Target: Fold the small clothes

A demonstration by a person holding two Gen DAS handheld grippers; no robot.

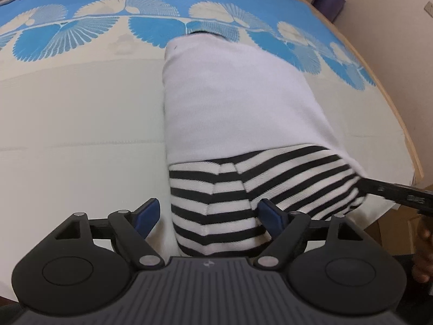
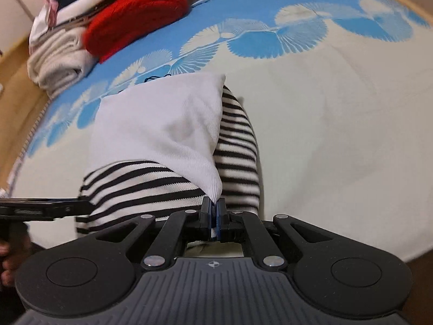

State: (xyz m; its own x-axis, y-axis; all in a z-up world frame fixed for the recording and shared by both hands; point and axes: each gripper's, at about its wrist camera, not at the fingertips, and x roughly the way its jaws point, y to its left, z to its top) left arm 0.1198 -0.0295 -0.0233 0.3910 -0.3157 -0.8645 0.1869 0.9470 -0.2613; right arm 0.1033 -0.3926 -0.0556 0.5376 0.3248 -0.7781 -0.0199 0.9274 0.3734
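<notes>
The left gripper (image 1: 207, 215) hangs with jaws spread either side of the striped garment (image 1: 216, 203), its white panel (image 1: 232, 94) folded across on the blue-patterned cloth (image 1: 81, 94).

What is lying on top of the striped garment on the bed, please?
A white cloth covers most of the striped garment; only the near end and one side show. What lies beneath both is hidden.

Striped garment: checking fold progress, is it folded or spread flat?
Folded: the striped garment has its white panel doubled over it, pinched by the right gripper.
</notes>
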